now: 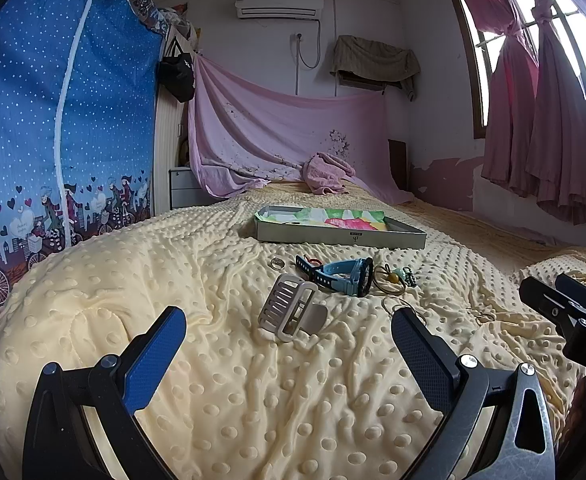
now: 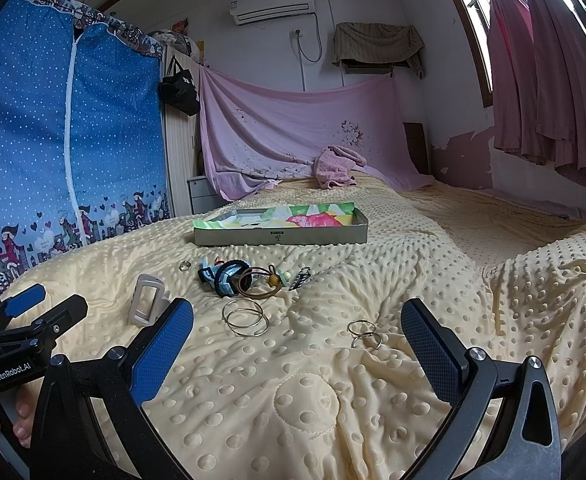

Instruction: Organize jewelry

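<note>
I hold my left gripper [image 1: 289, 334] and right gripper [image 2: 297, 328] spread wide, empty, above the dimpled cream blanket [image 2: 313, 400]; thin metal bangles [image 2: 245, 317] lie just ahead.

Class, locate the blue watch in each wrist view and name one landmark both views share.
Left wrist: the blue watch lies centre frame, right of the beige strap.
Right wrist: the blue watch lies left of centre, beside the brown hair tie.
Shared landmark: the grey tray behind it.
</note>
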The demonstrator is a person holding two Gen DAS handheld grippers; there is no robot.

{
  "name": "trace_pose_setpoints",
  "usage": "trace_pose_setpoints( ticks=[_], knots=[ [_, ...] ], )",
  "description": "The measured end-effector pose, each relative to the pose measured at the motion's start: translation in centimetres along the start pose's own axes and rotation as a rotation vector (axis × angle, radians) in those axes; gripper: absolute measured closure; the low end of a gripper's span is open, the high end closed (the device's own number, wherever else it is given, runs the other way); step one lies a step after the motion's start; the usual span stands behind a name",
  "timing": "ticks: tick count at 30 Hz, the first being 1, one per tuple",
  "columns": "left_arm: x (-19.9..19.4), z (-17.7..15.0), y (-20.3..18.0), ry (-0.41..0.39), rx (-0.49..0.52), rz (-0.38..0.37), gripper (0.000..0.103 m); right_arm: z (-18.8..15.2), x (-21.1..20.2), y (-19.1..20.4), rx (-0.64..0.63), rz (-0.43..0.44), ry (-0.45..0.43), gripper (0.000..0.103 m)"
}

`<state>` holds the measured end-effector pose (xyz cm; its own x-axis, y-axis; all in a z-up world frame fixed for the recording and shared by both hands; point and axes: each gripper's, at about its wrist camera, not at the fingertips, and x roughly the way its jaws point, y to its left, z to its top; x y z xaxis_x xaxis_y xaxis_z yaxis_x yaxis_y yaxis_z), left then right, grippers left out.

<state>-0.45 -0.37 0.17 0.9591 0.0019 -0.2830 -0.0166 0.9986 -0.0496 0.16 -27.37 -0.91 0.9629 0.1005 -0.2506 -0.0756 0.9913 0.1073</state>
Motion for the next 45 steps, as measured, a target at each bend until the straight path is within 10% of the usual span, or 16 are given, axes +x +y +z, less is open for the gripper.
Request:
trace_pose_setpoints(
  ticks=[27,45],
  knots=[
    [0.4,0.5,0.4,0.024,-0.012,-0.005,0.000,0.1,0.1,0.2,-0.007,-0.007,0.009,0.001],
    [5.8,2.5,-2.9,0.077,0.022,-0.155,0.000,2.1,4.3,-4.1,0.000,-0.063,0.118,0.001]
  ],
)
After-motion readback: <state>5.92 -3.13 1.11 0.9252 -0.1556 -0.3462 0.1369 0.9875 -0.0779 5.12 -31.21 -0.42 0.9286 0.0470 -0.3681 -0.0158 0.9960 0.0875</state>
